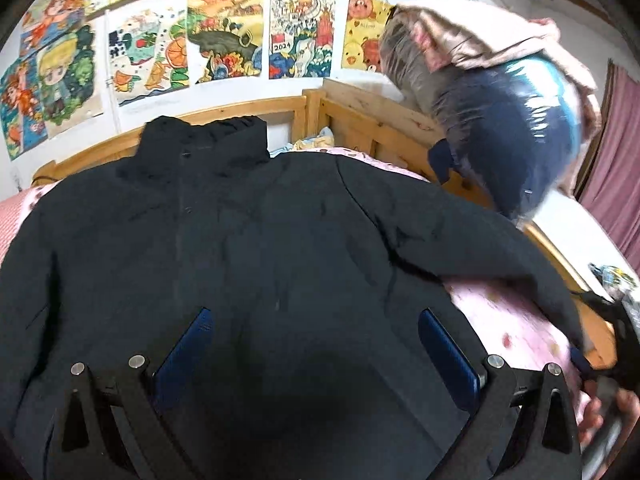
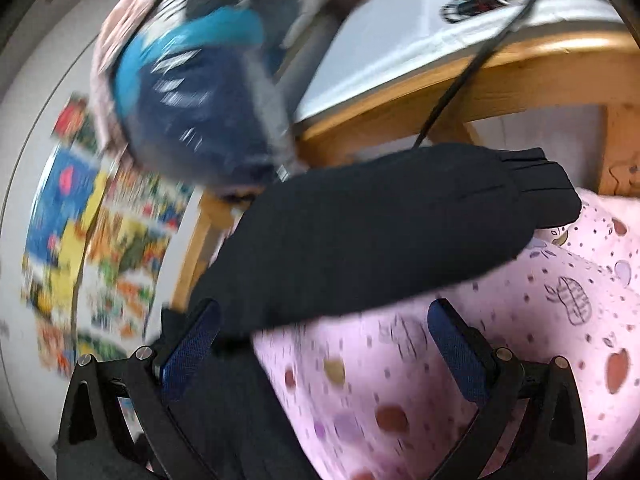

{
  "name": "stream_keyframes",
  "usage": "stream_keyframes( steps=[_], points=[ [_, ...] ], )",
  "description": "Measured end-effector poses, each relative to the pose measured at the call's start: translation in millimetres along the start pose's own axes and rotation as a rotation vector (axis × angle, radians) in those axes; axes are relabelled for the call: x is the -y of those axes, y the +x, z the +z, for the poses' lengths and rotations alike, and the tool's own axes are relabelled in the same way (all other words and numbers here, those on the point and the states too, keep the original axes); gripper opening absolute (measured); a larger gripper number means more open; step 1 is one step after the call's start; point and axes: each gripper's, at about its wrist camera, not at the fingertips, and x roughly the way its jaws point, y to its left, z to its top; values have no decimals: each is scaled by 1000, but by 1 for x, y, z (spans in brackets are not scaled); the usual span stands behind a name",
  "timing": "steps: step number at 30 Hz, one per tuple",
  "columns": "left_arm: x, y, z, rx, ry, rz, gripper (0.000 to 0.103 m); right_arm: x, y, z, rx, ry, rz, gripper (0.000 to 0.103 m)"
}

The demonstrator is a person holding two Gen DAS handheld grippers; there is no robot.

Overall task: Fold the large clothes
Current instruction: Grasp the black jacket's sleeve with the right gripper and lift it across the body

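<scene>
1. Black and padded, the hooded jacket [image 1: 224,232] lies spread flat, front up, on the pink printed bedsheet [image 2: 500,340], filling the space ahead of and under my left gripper [image 1: 314,344]; its hood [image 1: 204,140] points away from my fingers toward the wooden bed rail [image 1: 240,110].
2. My left gripper hangs over the jacket's lower front with its blue pads [image 1: 188,348] spread wide, nothing between them; I cannot tell whether the tips touch the cloth.
3. One sleeve [image 2: 380,220] runs off to the right of my left fingers, out across the sheet. In the right wrist view that same sleeve crosses just ahead of my right gripper [image 2: 324,332], its ribbed cuff [image 2: 548,188] lying past my right finger.
4. My right gripper is also spread open. Its left finger [image 2: 192,344] sits against the jacket's edge where sleeve meets body; its right finger stands over bare sheet. It grasps nothing.
5. Beyond the sleeve, a clear plastic bag stuffed with blue and navy clothing [image 1: 508,128] rests against the wooden headboard [image 1: 384,124], a pale pink garment [image 1: 480,36] draped on top.
6. Farther past my left fingers, colourful children's drawings [image 1: 224,36] cover the white wall.
7. Ahead of my right fingers, a wooden frame [image 2: 500,76] carries a white surface [image 2: 400,28], and a black cable [image 2: 468,72] runs down across it.
</scene>
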Motion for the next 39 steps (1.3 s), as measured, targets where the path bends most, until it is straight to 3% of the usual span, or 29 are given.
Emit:
stream_keyframes(
  steps=[3,4,5,7,9,11,14,22,28,34,39],
  points=[
    [3,44,20,-14,-30,3,103,1,15,0,74,119,-23,99],
    [5,59,26,-22,-40,3,103,-1,19,1,90,136,-39,90],
    [7,76,33,-31,-49,0,103,-3,23,1,108,148,-72,72],
    [11,99,40,-41,-54,-3,103,-1,28,4,128,161,-119,54],
    [18,126,47,-54,-46,0,103,4,35,6,151,177,-128,43],
    [25,147,49,-74,-38,-2,103,2,38,9,186,178,-131,23],
    [32,180,46,-138,-32,-10,103,-5,32,14,241,115,-126,12],
    [28,182,41,-154,-43,-20,103,-73,-10,27,453,-287,-101,7],
    [0,141,41,-161,-57,-32,103,-145,-38,31,531,-629,-7,7],
    [-57,84,38,-171,-114,-44,103,-221,-21,1,430,-993,99,7],
    [-108,51,30,-151,-217,-88,103,-253,12,-73,227,-1344,143,7]
  ],
)
